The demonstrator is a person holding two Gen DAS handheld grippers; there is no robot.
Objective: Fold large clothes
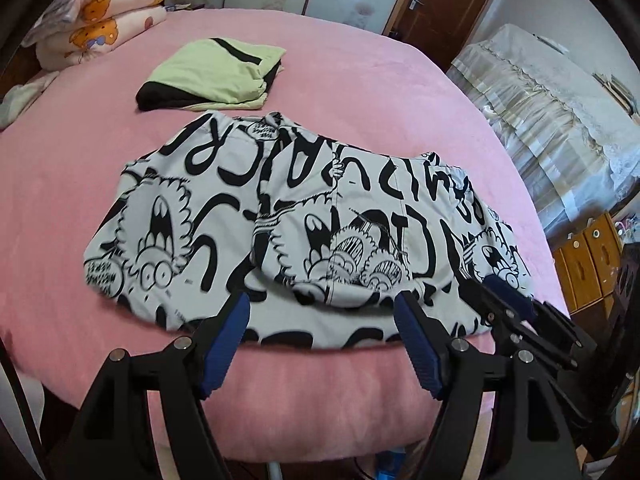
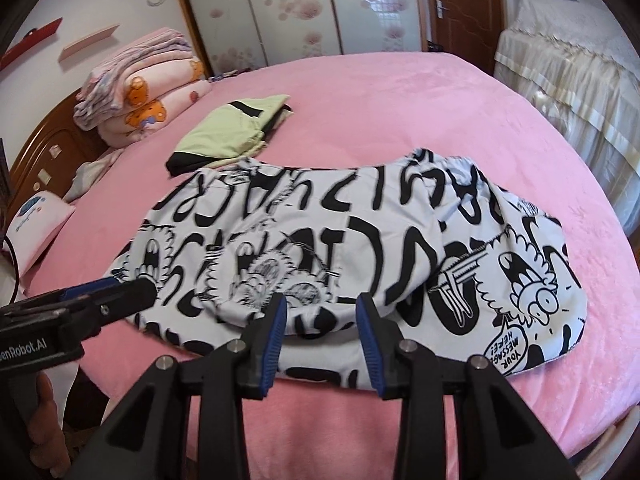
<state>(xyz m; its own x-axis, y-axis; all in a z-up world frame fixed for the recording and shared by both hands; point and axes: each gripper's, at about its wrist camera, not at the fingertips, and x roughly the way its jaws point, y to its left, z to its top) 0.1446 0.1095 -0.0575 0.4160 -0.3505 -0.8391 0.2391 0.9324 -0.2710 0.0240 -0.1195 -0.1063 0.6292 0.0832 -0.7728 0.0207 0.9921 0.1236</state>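
At the near edge of the pink bed, left wrist view: left gripper jaws wide apart, empty, above the printed garment, whose long axis runs along that edge.

Right wrist view: right gripper jaws apart, nothing between, garment just ahead; left gripper is nearer its left end. Green folded item beyond.

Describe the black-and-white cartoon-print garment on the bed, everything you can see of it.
The cartoon-print garment is pale grey cloth covered in bold black lettering, shouting cartoon faces and speech bubbles. It lies partly folded on the pink bedspread, one layer lapped over another, near the front edge, just before the folded green-and-black garment. Neither gripper grips it.
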